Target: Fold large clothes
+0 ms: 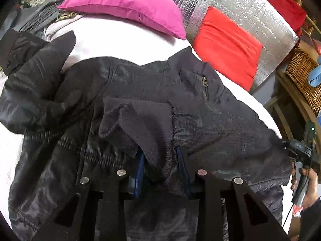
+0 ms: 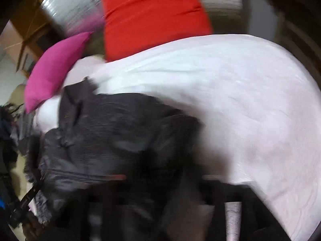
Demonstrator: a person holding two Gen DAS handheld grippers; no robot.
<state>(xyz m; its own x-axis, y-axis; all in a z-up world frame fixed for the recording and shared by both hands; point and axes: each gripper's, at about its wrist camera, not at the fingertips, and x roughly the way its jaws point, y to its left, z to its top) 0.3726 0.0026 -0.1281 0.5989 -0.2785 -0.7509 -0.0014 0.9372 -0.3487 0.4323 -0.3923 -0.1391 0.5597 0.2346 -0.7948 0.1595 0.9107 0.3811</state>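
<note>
While a dark, shiny quilted jacket [image 1: 152,92] lies spread on the white-sheeted bed [image 1: 112,44], its ribbed knit cuff [image 1: 138,124] is seen pinched between the blue pads of the left gripper [image 1: 161,166], whose jaws stand narrowly apart, clamped on the fabric. Beyond the jacket, a magenta pillow [image 1: 128,8] and a red cushion [image 1: 226,46] are noted against a silver foil-covered headboard [image 1: 236,10]. At the jacket's near right edge the right gripper [image 1: 297,148] is seen in a hand [image 1: 307,178]. Its jaw state cannot be told: the right wrist view is blurred, jacket [image 2: 112,132] lower left.
</note>
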